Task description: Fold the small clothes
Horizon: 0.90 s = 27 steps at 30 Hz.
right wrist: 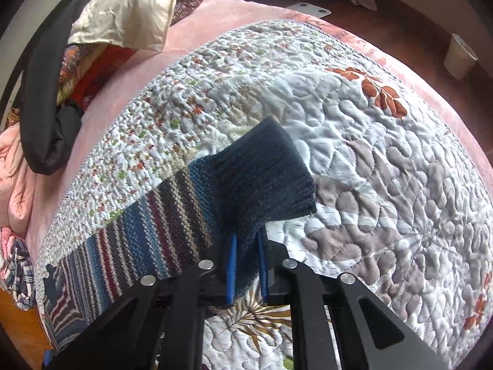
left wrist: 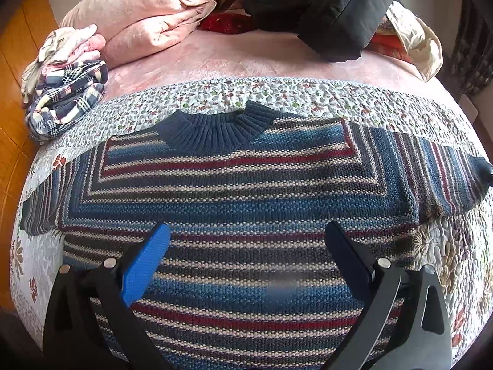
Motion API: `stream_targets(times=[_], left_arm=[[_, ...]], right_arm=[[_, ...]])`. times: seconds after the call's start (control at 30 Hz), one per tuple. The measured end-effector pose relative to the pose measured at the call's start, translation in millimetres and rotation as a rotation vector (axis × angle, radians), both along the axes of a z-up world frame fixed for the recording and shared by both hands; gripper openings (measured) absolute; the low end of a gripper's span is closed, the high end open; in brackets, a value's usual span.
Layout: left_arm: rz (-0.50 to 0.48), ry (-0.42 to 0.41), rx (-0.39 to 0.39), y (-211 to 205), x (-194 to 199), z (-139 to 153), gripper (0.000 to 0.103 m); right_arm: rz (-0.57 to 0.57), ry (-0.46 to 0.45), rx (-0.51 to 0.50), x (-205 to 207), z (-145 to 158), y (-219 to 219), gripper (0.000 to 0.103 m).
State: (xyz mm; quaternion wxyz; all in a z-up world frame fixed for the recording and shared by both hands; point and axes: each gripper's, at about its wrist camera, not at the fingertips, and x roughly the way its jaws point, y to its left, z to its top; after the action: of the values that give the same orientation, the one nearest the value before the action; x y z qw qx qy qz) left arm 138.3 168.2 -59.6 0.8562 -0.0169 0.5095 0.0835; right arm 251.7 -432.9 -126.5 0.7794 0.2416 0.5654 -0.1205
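Left tongs (left wrist: 246, 231): you hold them spread wide apart over the body of the sweater, gripping nothing; one blue pad (left wrist: 144, 265) shows on the left finger, the other finger is dark.
Right tongs (right wrist: 246, 265): yours are closed on the sleeve (right wrist: 185, 215) just behind its dark navy cuff (right wrist: 268, 172), knit pinched between the two blue pads (right wrist: 231, 265).
Sweater (left wrist: 234, 191): one striped knit, blue, red, cream and grey, lying flat on the quilt, front up.
Heading: the ribbed navy collar (left wrist: 215, 129) points away from you toward the far side of the bed; the hem is nearest your left tongs.
Long axis: the two sleeves spread out left and right, so the widest span runs across the bed.
Held sleeve: in the right wrist view it runs from lower left up to the cuff, which juts past the tongs over the quilt.
Count: one sweater, two sleeves, one collar.
Quilt (right wrist: 369, 141): one pale quilted cover with leaf and flower prints, under the sweater.
Bed (left wrist: 246, 58): pink plush blanket beyond the quilt.
Other laundry: one plaid folded stack (left wrist: 67, 98) at far left, one pink bundle (left wrist: 148, 12), one black jacket (left wrist: 332, 15).
Room: orange wooden floor (left wrist: 18, 61) to the left; a pale bin (right wrist: 460, 57) on dark floor to the right.
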Motion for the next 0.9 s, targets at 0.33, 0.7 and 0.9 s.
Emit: stream_targets(times=[0.33,0.7,0.9], left_arm=[[0.015,-0.004,-0.012,47,-11,12,0.1],[0.058,-0.002,-0.058,74,-2,10,0.1],[0.097,0.027,-0.086,93,0,-4,0.1]], right_arm=[[0.08,-0.044,-0.086,0,38,48,0.011],[0.368,-0.112,-0.091,6,79,213,0.011],[0.525,-0.135,-0.076,-1,87,304,0.011]])
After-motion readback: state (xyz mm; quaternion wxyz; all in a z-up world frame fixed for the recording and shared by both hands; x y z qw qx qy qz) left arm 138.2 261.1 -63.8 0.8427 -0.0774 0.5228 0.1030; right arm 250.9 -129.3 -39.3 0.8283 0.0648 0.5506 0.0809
